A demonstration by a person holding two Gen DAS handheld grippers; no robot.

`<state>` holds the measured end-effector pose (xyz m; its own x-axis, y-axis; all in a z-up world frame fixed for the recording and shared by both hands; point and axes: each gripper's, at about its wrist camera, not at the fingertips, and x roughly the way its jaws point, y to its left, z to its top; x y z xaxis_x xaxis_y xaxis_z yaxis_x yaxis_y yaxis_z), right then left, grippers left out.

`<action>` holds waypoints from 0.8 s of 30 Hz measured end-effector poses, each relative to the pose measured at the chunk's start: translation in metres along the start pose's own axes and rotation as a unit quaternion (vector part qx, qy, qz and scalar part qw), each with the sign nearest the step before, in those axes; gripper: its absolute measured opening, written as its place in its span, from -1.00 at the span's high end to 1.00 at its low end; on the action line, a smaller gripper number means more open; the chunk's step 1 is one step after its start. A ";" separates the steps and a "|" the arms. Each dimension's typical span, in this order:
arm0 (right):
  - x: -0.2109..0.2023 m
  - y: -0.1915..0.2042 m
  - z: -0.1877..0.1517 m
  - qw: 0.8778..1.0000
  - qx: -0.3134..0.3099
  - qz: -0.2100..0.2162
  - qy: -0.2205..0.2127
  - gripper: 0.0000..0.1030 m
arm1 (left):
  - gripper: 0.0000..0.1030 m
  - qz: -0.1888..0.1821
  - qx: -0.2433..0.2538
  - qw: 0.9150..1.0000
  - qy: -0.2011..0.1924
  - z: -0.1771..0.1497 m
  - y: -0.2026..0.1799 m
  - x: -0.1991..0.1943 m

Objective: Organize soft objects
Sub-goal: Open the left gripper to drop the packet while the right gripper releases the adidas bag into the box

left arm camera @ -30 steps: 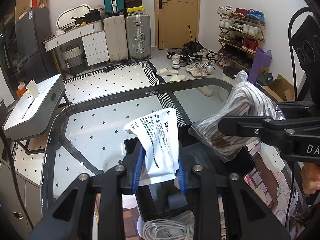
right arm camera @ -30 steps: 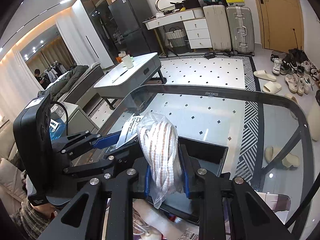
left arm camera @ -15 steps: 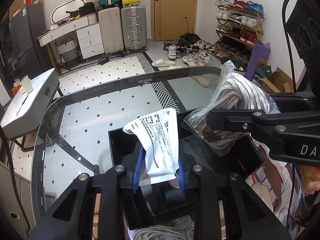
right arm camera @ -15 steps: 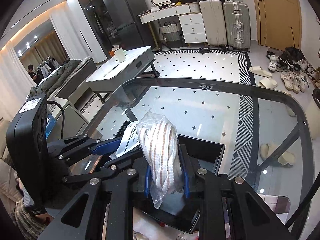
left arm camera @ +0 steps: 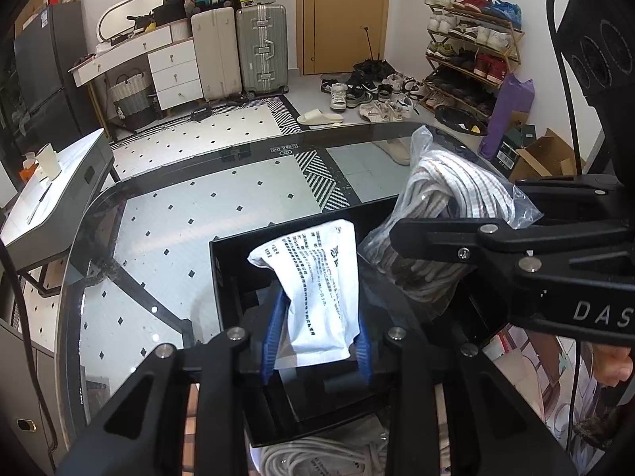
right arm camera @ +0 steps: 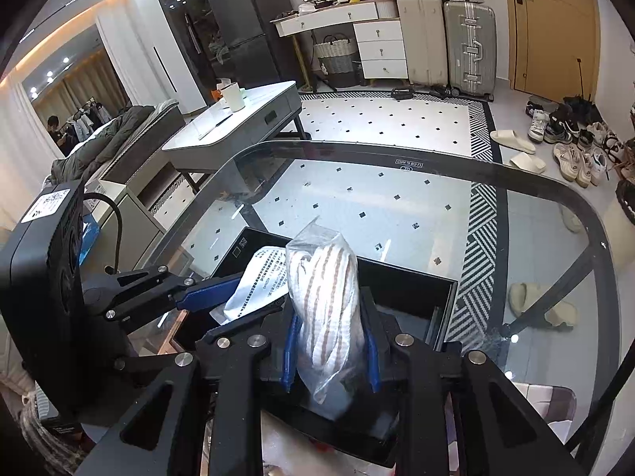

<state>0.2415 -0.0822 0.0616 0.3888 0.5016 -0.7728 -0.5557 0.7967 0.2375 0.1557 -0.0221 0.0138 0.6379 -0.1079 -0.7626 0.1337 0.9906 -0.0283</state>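
Left wrist view: the left gripper (left arm camera: 317,341) clamps a white printed pouch (left arm camera: 317,289) over the black box (left arm camera: 222,277); the bagged striped cloth (left arm camera: 444,214) hangs at 2 o'clock. The bags may collide.

Right wrist view: the right gripper (right arm camera: 329,361) pinches the bagged cloth; slick plastic could slip. The glass table (right arm camera: 397,202) reveals tiled floor, with suitcases (right arm camera: 468,47) at 1 o'clock.
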 end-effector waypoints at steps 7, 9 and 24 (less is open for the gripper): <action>-0.009 -0.002 -0.002 1.000 0.002 0.003 -0.013 0.17 | -0.03 -0.001 -0.005 1.000 -0.010 -0.002 0.004 -0.008; -0.012 -0.003 -0.002 1.000 0.005 0.002 -0.018 0.06 | -0.06 0.001 -0.006 1.000 -0.013 -0.002 0.005 -0.013; -0.044 -0.008 -0.019 0.999 0.011 0.002 -0.042 -0.54 | -0.81 0.023 -0.014 0.999 -0.038 -0.019 0.014 -0.045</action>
<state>0.2144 -0.1170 0.0827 0.4466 0.5308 -0.7203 -0.5417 0.8011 0.2544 0.1150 -0.0020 0.0355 0.6992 -0.0668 -0.7118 0.0819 0.9966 -0.0132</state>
